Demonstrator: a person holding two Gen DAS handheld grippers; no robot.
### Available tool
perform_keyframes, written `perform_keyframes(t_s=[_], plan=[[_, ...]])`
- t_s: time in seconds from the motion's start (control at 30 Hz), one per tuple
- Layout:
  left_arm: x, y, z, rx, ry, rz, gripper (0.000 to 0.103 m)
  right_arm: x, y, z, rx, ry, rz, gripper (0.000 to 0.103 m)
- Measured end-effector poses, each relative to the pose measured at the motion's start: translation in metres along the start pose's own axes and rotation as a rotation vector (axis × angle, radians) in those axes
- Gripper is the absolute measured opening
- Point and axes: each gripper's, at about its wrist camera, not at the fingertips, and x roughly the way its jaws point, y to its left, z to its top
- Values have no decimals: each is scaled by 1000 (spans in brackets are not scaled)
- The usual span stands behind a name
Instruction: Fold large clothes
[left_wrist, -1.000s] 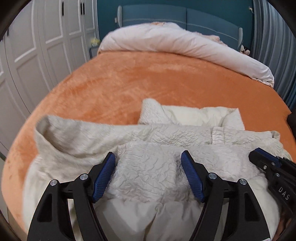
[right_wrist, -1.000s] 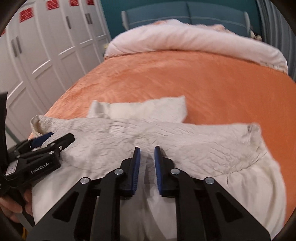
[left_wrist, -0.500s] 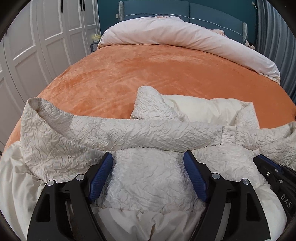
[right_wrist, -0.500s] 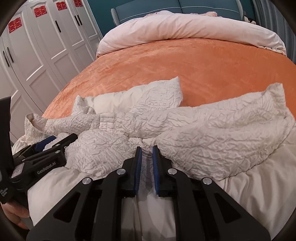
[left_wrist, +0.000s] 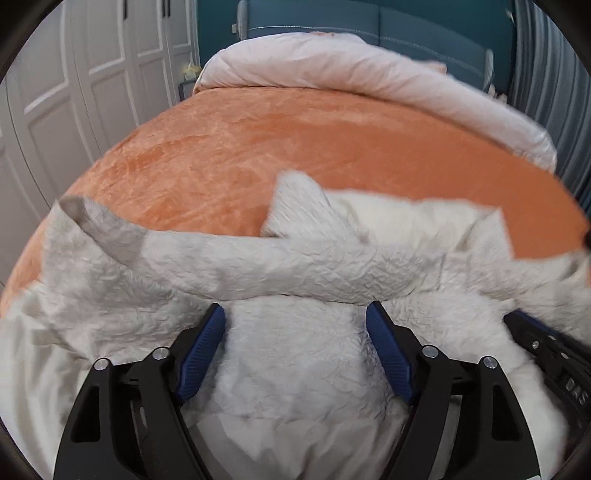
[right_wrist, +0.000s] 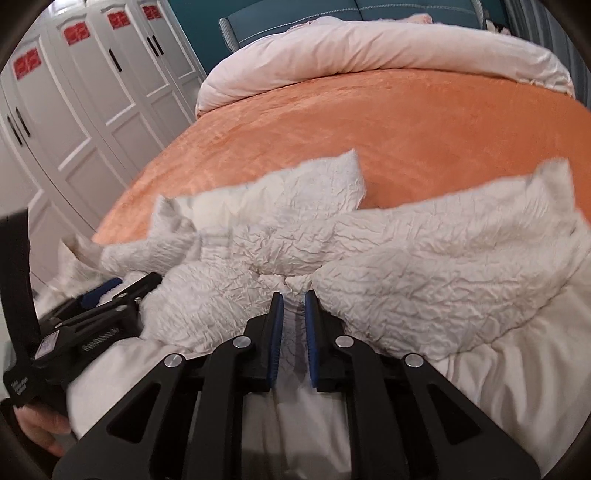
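A large cream, crinkled padded jacket (left_wrist: 295, 266) lies bunched at the near edge of the orange bed (left_wrist: 295, 147); it also fills the right wrist view (right_wrist: 424, 266). My left gripper (left_wrist: 295, 332) is open, its blue pads on either side of a fold of the jacket without pinching it. My right gripper (right_wrist: 294, 314) is shut on a fold of the jacket's cloth. Each gripper shows in the other's view: the left gripper (right_wrist: 107, 295) at the left, the right gripper (left_wrist: 546, 343) at the right. One sleeve (left_wrist: 240, 262) lies across the body.
A pale pink duvet (left_wrist: 362, 77) is rolled at the bed's far end before a blue headboard (left_wrist: 406, 26). White wardrobe doors (right_wrist: 92, 92) stand along the left. Grey curtains (left_wrist: 546, 74) hang at the right.
The jacket has gone from lying flatter to bunched and lifted toward me. Both grippers moved forward and lower with it. The sleeve has slid across the body.
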Motion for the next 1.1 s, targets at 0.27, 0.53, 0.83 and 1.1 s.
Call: perform_keyframes(t_s=[0.27,0.53,0.83,1.1], plan=[[-55,97,30,-115,-76,135,79,-75,-78,33,106,-147,-248,57],[5,113,7,-139,46,229,79,-64,-105,37,195,-89,-196,15],[41,121,-1,-151,87,236,90,-21,-130,12,223,-34,-270,18],[47,120,-1,-164,112,243,93,-17,-135,18,246,3,-279,28]])
